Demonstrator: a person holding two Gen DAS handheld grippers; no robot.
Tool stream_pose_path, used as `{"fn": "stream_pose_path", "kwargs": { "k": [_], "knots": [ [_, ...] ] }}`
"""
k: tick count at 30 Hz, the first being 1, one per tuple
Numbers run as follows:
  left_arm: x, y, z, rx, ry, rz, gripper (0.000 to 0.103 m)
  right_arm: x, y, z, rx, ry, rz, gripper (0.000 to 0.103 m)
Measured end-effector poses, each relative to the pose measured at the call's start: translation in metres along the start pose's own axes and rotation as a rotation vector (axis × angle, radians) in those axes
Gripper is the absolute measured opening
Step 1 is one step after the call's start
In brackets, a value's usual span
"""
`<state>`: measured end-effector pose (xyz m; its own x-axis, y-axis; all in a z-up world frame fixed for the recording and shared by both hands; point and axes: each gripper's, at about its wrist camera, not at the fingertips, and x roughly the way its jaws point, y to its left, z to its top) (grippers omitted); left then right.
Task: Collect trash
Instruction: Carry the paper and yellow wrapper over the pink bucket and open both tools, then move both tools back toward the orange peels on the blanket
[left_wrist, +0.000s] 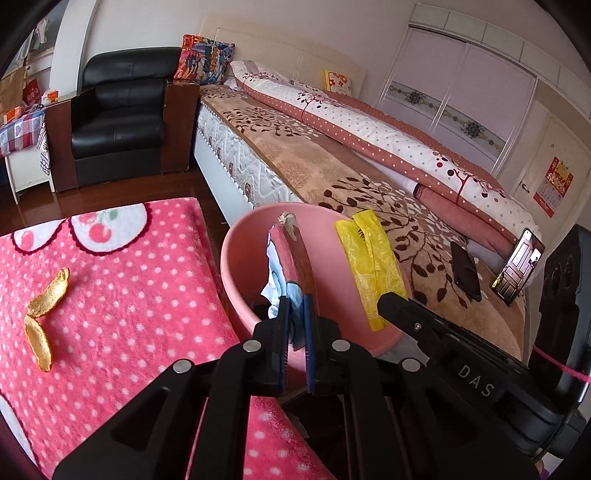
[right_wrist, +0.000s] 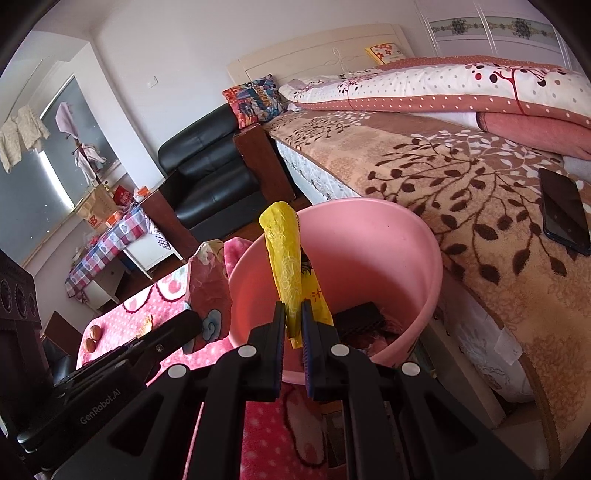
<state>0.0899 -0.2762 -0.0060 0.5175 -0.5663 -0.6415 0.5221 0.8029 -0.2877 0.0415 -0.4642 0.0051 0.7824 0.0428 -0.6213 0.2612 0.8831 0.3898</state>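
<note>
My left gripper (left_wrist: 295, 306) is shut on a red snack wrapper (left_wrist: 291, 254) and holds it upright over the pink bucket (left_wrist: 240, 273). My right gripper (right_wrist: 293, 314) is shut on a yellow wrapper (right_wrist: 282, 258) over the same bucket (right_wrist: 406, 258); dark trash (right_wrist: 360, 319) lies inside. The yellow wrapper also shows in the left wrist view (left_wrist: 373, 269), and the red wrapper in the right wrist view (right_wrist: 208, 291). Orange peels (left_wrist: 44, 314) lie on the pink dotted blanket (left_wrist: 129, 295).
A bed with a leaf-patterned cover (right_wrist: 461, 192) stands to the right, with two phones (left_wrist: 465, 271) on it. A black armchair (left_wrist: 118, 118) and a small table with a checked cloth (right_wrist: 107, 243) stand behind. Two small nuts (right_wrist: 92, 338) lie on the blanket.
</note>
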Motion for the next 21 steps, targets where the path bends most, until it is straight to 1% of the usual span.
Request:
{"fn": "stream_pose_path", "kwargs": {
  "k": [5, 7, 10, 11, 12, 14, 15, 16, 17, 19, 21],
  "knots": [
    [0.009, -0.002, 0.000, 0.006, 0.012, -0.005, 0.006, 0.006, -0.005, 0.001, 0.006, 0.005, -0.007, 0.009],
    [0.010, -0.001, -0.001, 0.004, 0.017, -0.005, 0.009, 0.007, -0.006, 0.001, 0.007, 0.006, -0.010, 0.009],
    [0.013, 0.001, 0.001, -0.003, 0.023, 0.001, 0.019, 0.007, -0.004, 0.001, 0.006, 0.003, -0.013, 0.009],
    [0.013, 0.001, 0.002, -0.007, 0.023, 0.000, 0.026, 0.007, -0.003, 0.000, 0.005, 0.002, -0.013, 0.009],
    [0.013, 0.002, 0.002, -0.011, 0.022, -0.002, 0.028, 0.007, -0.003, 0.000, 0.003, 0.000, -0.014, 0.009],
    [0.011, 0.004, 0.002, -0.015, 0.021, 0.000, 0.028, 0.007, -0.002, 0.000, 0.001, -0.003, -0.018, 0.010],
    [0.010, 0.005, 0.003, -0.016, 0.021, 0.001, 0.028, 0.007, -0.002, 0.001, 0.001, -0.003, -0.022, 0.012],
    [0.009, 0.005, 0.003, -0.018, 0.021, 0.001, 0.028, 0.008, -0.003, 0.001, 0.002, -0.004, -0.022, 0.017],
    [0.008, 0.005, 0.003, -0.018, 0.020, 0.000, 0.028, 0.008, -0.003, 0.002, 0.003, -0.005, -0.023, 0.019],
    [0.005, 0.005, 0.002, -0.014, 0.014, -0.001, 0.028, 0.008, -0.004, 0.001, 0.007, -0.009, -0.027, 0.031],
    [0.001, 0.005, 0.002, -0.010, 0.008, 0.002, 0.028, 0.007, -0.005, 0.001, 0.012, -0.008, -0.022, 0.031]
  ]
}}
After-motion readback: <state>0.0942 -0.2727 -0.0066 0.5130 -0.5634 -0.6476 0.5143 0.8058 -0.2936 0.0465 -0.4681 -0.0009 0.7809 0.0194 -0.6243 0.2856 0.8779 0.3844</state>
